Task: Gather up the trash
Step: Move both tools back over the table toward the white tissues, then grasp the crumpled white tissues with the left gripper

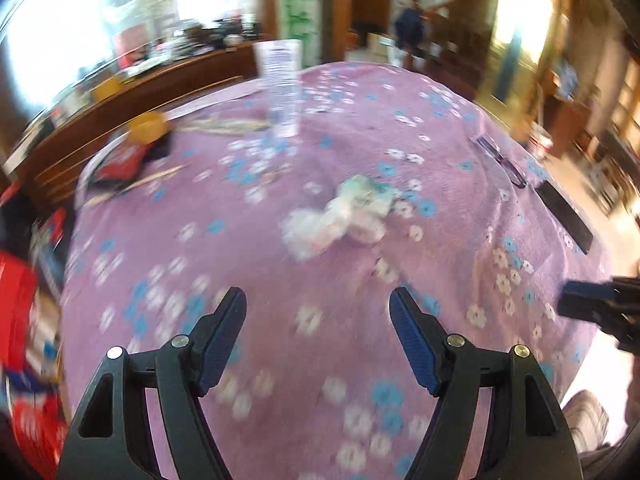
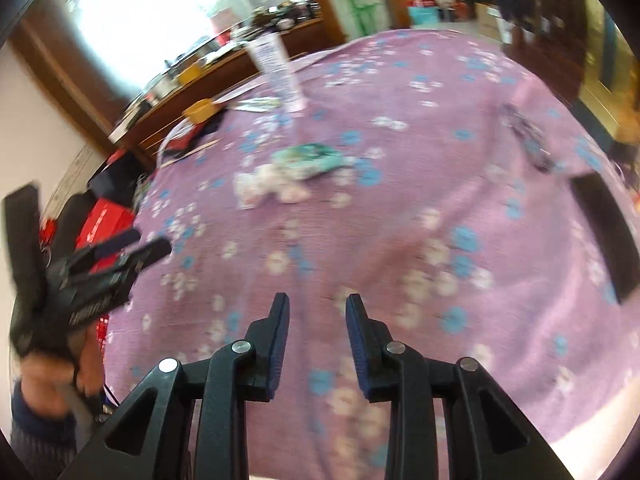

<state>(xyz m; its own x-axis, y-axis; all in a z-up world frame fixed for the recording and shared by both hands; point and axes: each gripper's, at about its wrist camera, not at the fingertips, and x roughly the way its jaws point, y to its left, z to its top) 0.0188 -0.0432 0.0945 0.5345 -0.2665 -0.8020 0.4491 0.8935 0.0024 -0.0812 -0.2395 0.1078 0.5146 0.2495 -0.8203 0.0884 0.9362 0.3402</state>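
Crumpled white tissue (image 1: 320,228) lies mid-table on the purple floral cloth (image 1: 224,264), touching a teal wrapper (image 1: 368,192). My left gripper (image 1: 318,296) hovers short of them, open wide, nothing between its fingers. The right wrist view shows the same tissue (image 2: 264,186) and teal wrapper (image 2: 316,158) further ahead. My right gripper (image 2: 318,300) is open with a narrow gap, holding nothing. Each gripper appears in the other's view: the right gripper (image 1: 600,304) at the right edge, the left gripper (image 2: 132,252) at the left, held by a hand (image 2: 44,380). Both frames are motion-blurred.
A tall white tube (image 1: 282,88) stands at the far side. At far left lie an orange item (image 1: 148,126), a red packet (image 1: 120,164) and wooden sticks (image 1: 136,188). Glasses (image 1: 500,160) and a black phone (image 1: 564,216) lie at the right edge. A person (image 1: 410,24) stands far behind.
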